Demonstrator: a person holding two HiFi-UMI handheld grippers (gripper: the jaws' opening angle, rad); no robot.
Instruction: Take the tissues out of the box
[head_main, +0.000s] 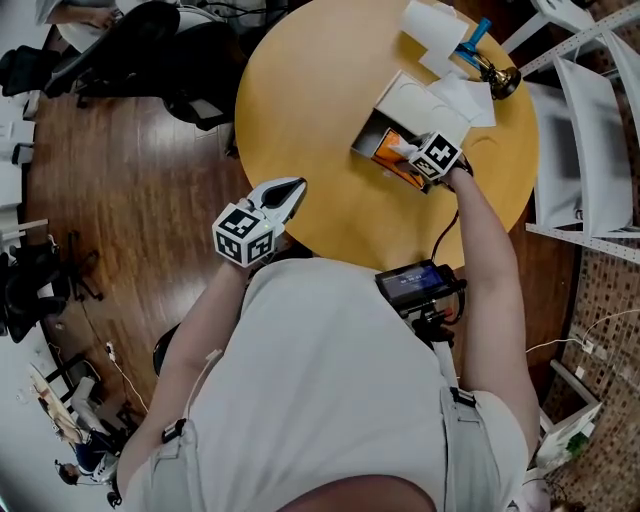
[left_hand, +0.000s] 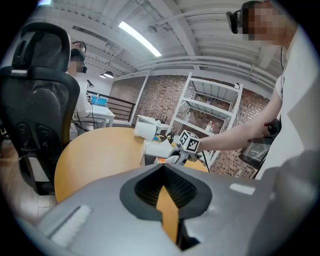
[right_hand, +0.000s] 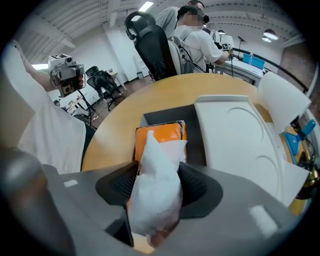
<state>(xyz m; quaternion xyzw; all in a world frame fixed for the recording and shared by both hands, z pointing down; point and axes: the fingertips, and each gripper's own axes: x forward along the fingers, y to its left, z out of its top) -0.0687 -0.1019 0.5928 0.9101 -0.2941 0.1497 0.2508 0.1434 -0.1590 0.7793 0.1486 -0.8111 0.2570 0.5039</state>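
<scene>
An open grey box (head_main: 364, 141) with its white lid (head_main: 410, 100) folded back lies on the round yellow table (head_main: 310, 90). Inside it is an orange tissue pack (head_main: 390, 160), which also shows in the right gripper view (right_hand: 159, 134). My right gripper (head_main: 408, 150) is over the box, shut on a bunched white tissue (right_hand: 156, 185) that rises out of the pack between the pads. My left gripper (head_main: 292, 190) hovers at the table's near left edge, away from the box, jaws together and holding nothing. In its own view (left_hand: 165, 200) the right gripper's marker cube (left_hand: 190, 142) is at the box.
Loose white sheets (head_main: 468, 100) lie beside the lid, and a white paper piece (head_main: 430, 30), a blue tool (head_main: 472, 40) and a brass object (head_main: 503, 82) sit at the table's far edge. A white shelf (head_main: 590, 130) stands right. A black office chair (head_main: 150, 50) stands left.
</scene>
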